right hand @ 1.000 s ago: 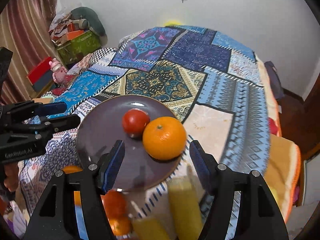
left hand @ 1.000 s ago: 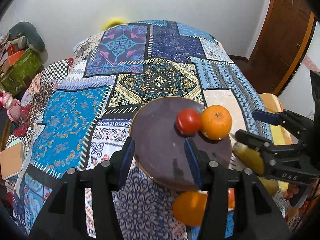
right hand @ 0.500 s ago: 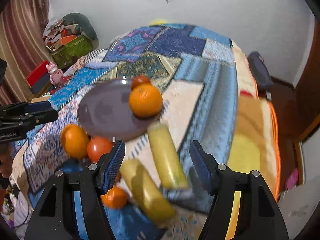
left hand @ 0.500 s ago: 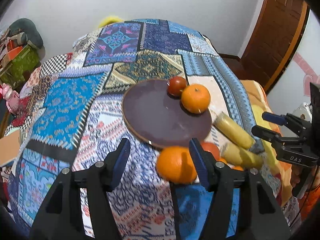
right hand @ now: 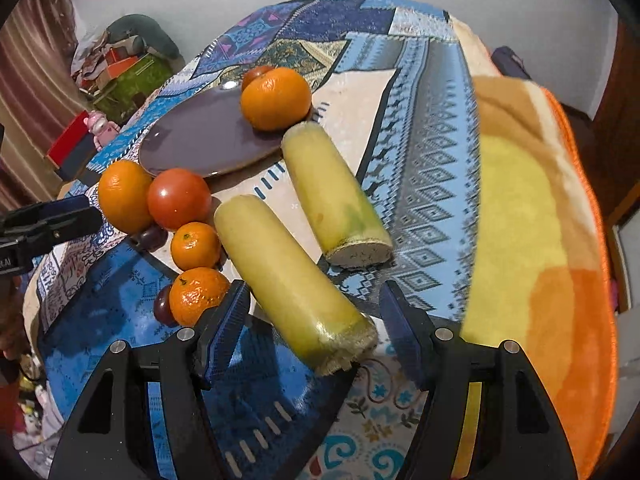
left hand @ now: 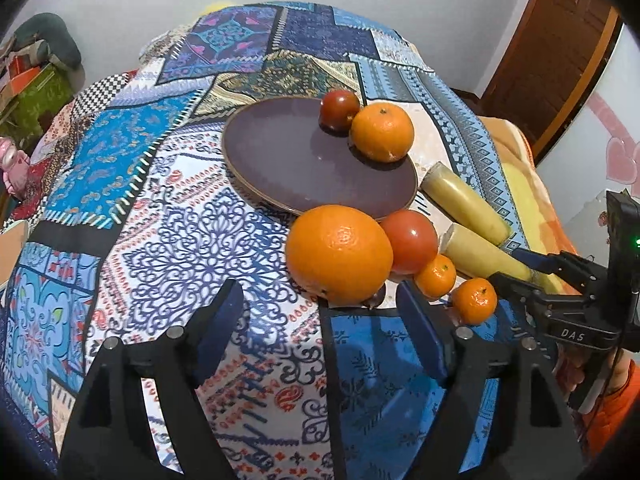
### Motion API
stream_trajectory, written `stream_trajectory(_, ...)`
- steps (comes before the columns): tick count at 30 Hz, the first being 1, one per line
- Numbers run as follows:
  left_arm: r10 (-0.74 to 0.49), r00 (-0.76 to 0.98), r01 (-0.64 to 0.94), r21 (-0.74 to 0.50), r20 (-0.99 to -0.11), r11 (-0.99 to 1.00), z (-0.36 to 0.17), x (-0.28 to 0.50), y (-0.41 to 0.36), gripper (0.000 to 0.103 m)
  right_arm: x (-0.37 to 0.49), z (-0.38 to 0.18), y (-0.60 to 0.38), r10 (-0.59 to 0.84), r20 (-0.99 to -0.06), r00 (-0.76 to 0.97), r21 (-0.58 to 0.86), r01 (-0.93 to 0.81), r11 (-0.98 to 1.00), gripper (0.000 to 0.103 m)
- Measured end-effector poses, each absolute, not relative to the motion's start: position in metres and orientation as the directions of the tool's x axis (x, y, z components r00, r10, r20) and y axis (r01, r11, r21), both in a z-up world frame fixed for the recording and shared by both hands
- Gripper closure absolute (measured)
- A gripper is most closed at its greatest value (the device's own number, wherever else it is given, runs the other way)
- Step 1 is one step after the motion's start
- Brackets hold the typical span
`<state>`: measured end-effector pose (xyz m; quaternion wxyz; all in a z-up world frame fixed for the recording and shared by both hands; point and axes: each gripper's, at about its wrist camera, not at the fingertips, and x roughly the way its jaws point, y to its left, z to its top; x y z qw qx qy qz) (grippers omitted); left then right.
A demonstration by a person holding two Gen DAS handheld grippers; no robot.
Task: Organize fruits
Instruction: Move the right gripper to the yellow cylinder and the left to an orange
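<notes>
Showing: bed with patchwork bedspread (left hand: 152,184), printed cotton look, blue/white/gold geometric and paisley panels.
Plate: round dark purple-brown plate (left hand: 296,160), glossy glaze, thin lighter rim, lying on the bedspread.
On plate: small dark red tomato (left hand: 339,109) touching a mandarin (left hand: 382,131), dimpled skin, green stem dot; both at the far right edge of the plate.
Large orange: large orange (left hand: 338,254), pebbled peel, on the bedspread just below the plate rim, touching a smooth shiny red tomato (left hand: 410,240).
Small mandarins: two, one (left hand: 435,277) beside the red tomato, the other (left hand: 476,300) nearer the right tongs.
Dark fruit: small purple plum-like pieces (right hand: 154,236) tucked under the oranges; type unclear.
Yellow pieces: two pale yellow-green cylinders with rough fibrous cut ends, possibly sugarcane; far one (right hand: 332,192) near the plate rim, near one (right hand: 292,280) lying diagonally.
Left tongs: left tongs (left hand: 320,330) released, jaws wide apart, blue pads on black frame, hovering just in front of the large orange, nothing grasped.
Right tongs: right tongs (right hand: 314,334) released, jaws spread on either side of the near cylinder's cut end; contact cannot be told.
Writing: "DAS" on the right tongs body in the left wrist view.
Blanket: fleece blanket (right hand: 532,220), yellow/orange, at the right bed edge.
</notes>
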<state>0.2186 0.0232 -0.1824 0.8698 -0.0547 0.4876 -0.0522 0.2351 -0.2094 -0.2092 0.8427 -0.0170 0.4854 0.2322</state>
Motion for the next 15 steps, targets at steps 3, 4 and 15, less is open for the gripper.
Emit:
stream_trajectory(3,-0.151,0.515,0.040,-0.152,-0.844,0.988,-0.186,0.226,0.021,0.024,0.234,-0.212,-0.204,0.370,-0.827,0.422,0.181,-0.424,0.887,0.038)
stream_trajectory(4,-0.151,0.514,0.040,-0.152,-0.845,0.988,-0.188,0.229,0.020,0.024,0.233,-0.213,-0.202,0.365,-0.827,0.427,0.168,-0.432,0.886,0.037)
stream_trajectory(15,-0.187,0.494,0.036,-0.195,-0.849,0.980,-0.202,0.245,0.019,0.038,0.229,-0.213,-0.205,0.417,-0.800,0.431,0.218,-0.439,0.872,0.058)
